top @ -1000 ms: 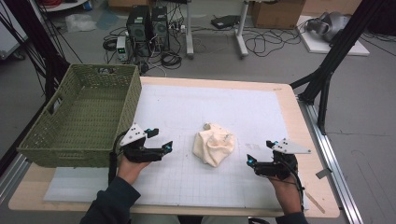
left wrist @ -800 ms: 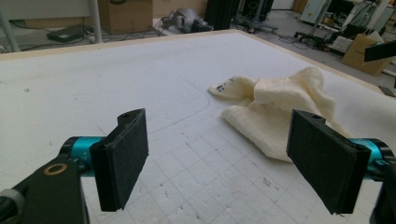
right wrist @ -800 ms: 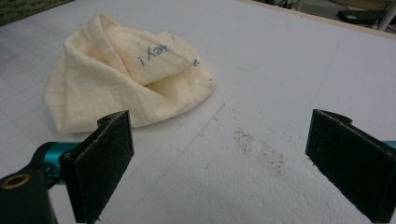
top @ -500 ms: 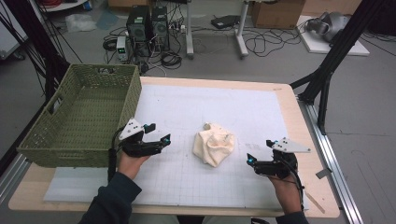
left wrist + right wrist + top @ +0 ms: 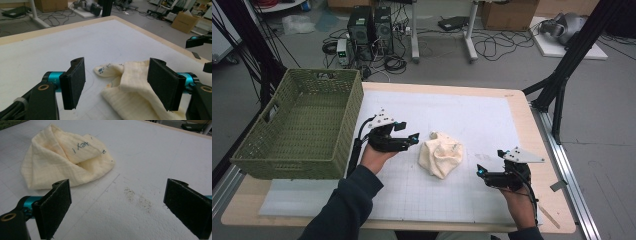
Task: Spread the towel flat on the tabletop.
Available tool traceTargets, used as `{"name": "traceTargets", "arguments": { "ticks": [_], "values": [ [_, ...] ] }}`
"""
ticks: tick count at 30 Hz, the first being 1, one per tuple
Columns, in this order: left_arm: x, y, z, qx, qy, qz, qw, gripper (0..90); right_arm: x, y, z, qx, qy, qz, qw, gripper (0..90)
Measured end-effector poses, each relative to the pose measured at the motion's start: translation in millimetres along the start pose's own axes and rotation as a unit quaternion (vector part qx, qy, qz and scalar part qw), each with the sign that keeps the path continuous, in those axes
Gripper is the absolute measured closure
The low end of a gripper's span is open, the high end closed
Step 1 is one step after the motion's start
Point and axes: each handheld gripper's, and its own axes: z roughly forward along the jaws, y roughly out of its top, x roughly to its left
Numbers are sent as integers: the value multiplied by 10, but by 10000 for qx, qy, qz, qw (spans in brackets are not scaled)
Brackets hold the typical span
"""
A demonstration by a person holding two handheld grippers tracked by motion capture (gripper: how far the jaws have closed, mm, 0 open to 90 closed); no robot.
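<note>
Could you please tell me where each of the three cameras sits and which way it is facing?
High view: above the person's side of the table, looking forward and down; both forearms, the left tool and right tool show.
Left gripper view: rides the left tool, facing the cream cloth; its open jaws show.
Right gripper view: rides the right tool, facing the cloth; its open jaws show.
All three share the cloth.

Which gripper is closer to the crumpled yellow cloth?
The left gripper: it sits right beside the cloth, jaws open, not yet touching. The right gripper waits farther away on its other side.
</note>
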Motion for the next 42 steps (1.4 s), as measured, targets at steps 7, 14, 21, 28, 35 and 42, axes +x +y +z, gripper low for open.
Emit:
{"name": "traceTargets", "arguments": {
  "ticks": [7, 14, 21, 28, 35, 42],
  "values": [
    [-144, 98, 303, 218, -362, 66, 9991, 400, -3, -3, 2, 27, -17, 18, 10000, 69],
    [-373, 177, 708, 635, -689, 464, 9945, 378, -23, -6, 42, 108, -38, 14, 9999, 69],
    [-536, 115, 1041, 1167, -851, 720, 9869, 395, -34, -23, 23, 113, -52, 39, 9999, 69],
    [-547, 44, 1089, 1599, -1074, 1101, 9751, 793, -40, -29, 11, 111, -42, 69, 9999, 69],
    [-496, 110, 797, 1128, -1035, 919, 9839, 854, -35, -21, 20, 83, 15, 122, 9999, 69],
    [-444, 64, 298, 789, -887, 951, 9884, 853, -2, 40, 65, -15, 50, 185, 9998, 70]
  ]
}}
